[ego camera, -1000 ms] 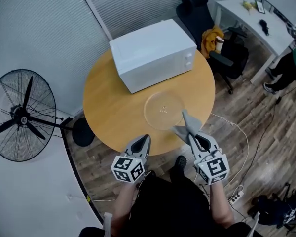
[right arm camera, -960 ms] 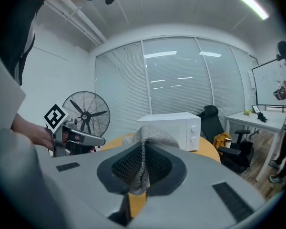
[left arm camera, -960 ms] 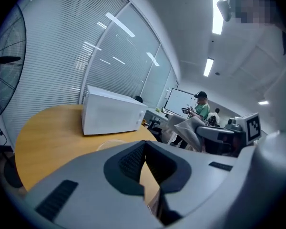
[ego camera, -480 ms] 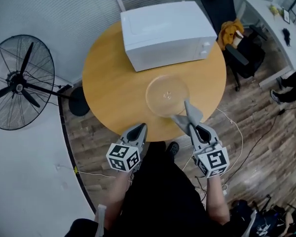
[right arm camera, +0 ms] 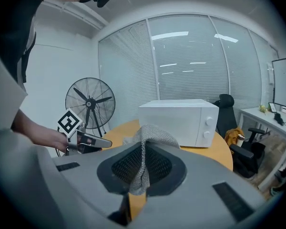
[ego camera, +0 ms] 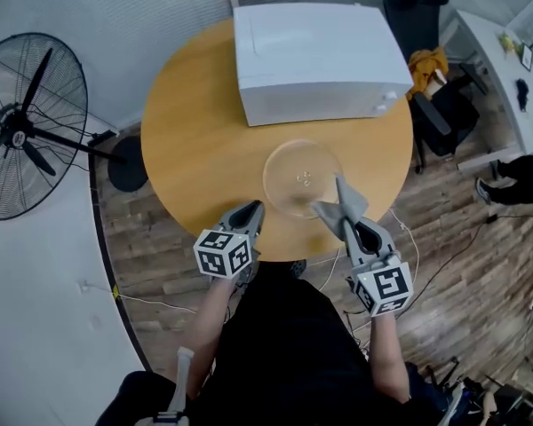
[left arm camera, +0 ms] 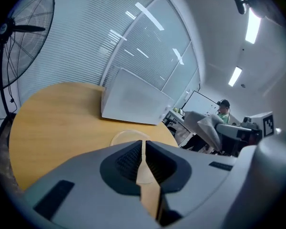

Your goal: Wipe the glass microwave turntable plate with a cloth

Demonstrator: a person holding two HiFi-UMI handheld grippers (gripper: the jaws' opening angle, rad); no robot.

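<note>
The clear glass turntable plate lies flat on the round wooden table, just in front of the white microwave. My right gripper is shut on a grey cloth that hangs over the plate's near right rim; the cloth sticks up between the jaws in the right gripper view. My left gripper is shut with nothing in it, over the table's near edge, left of the plate.
A black standing fan is on the floor at the left. A black office chair with an orange garment, a white desk and a person are at the right. Cables run over the wood floor.
The head camera has shifted, so the table and microwave sit closer and squarer in view. Both grippers hold about the same place by the plate's near rim.
</note>
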